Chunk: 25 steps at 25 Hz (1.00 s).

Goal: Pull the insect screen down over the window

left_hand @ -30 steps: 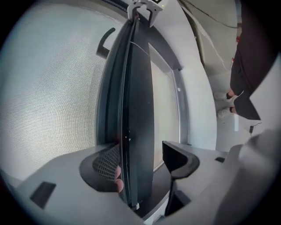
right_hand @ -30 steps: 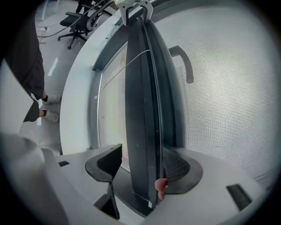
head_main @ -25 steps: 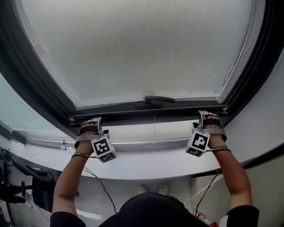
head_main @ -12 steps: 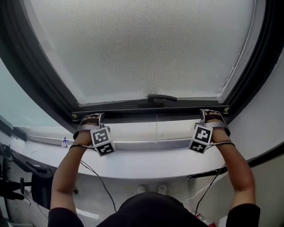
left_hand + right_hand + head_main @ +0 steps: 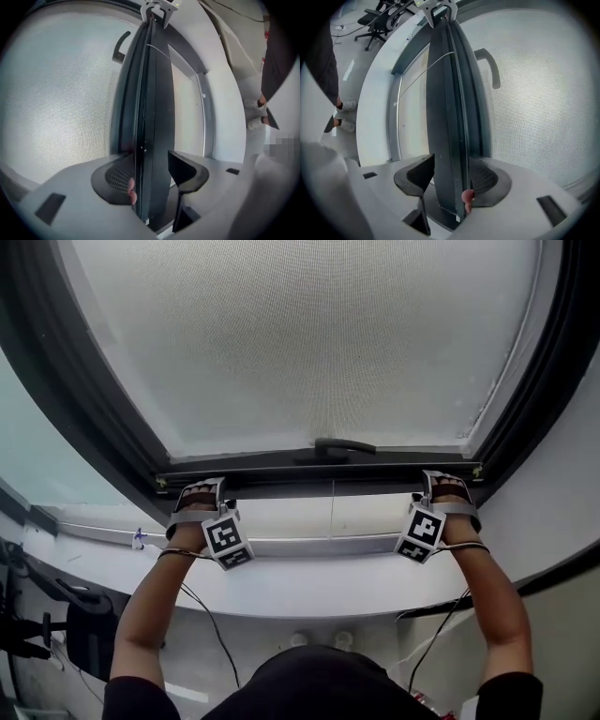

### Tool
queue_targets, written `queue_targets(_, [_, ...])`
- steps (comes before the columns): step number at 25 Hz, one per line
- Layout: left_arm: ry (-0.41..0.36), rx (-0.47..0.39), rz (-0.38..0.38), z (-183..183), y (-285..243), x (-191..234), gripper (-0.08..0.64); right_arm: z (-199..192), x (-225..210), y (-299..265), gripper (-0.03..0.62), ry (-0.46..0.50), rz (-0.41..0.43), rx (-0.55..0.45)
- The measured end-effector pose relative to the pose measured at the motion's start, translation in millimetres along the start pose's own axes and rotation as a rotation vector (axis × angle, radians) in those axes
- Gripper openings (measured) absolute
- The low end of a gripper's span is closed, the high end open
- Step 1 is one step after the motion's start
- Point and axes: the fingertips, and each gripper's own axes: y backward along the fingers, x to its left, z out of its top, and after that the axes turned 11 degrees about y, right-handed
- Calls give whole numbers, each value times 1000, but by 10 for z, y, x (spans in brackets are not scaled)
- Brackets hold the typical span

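Observation:
The insect screen's grey mesh (image 5: 309,343) fills the dark window frame. Its dark bottom bar (image 5: 281,468) carries a handle (image 5: 344,445) at mid-length. My left gripper (image 5: 200,491) straddles the bar near its left end, and my right gripper (image 5: 447,486) straddles it near the right end. In the left gripper view the bar (image 5: 150,117) runs between the jaws of the left gripper (image 5: 152,173), which are closing on it. In the right gripper view the bar (image 5: 447,117) stands likewise between the closing jaws of the right gripper (image 5: 454,178).
Below the bar lie a pale metal rail (image 5: 319,545) and a white curved sill (image 5: 319,582). Cables (image 5: 211,624) hang under the sill. An office chair (image 5: 37,634) stands low at the left. The dark window frame (image 5: 75,399) hems the screen on both sides.
Both grippers have moved up from the rail onto the screen's bottom bar. The left one has also shifted slightly to the right.

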Motion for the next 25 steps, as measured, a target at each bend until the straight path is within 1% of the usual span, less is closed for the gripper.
queue_targets(2, [13, -24, 27, 13, -19, 32, 236, -16, -38, -53, 239, 11, -41, -5])
queue_targets(3, [18, -18, 12, 11, -15, 35, 229, -27, -47, -59, 226, 23, -39, 1])
queue_targets(5, [19, 18, -53, 15, 4, 34, 229, -52, -38, -45, 218, 49, 20, 16])
queue_targets(7, [-6, 40, -86, 18, 20, 39, 229, -54, -40, -21, 218, 63, 59, 10])
queue_targets(11, [12, 26, -104, 1, 57, -4, 229, -35, 9, 30, 218, 59, 76, -13])
queue_targets(14, [15, 36, -166, -10, 93, -22, 229, -33, 31, 77, 218, 62, 121, -19])
queue_targets(17, [4, 37, -210, -10, 117, -33, 229, -34, 37, 92, 218, 62, 139, -15])
queue_targets(21, [-19, 47, -207, -16, 112, -38, 229, -42, 42, 86, 218, 64, 137, -7])
queue_targets(25, [-60, 78, -200, -24, 126, -37, 229, -42, 50, 103, 218, 79, 159, -15])
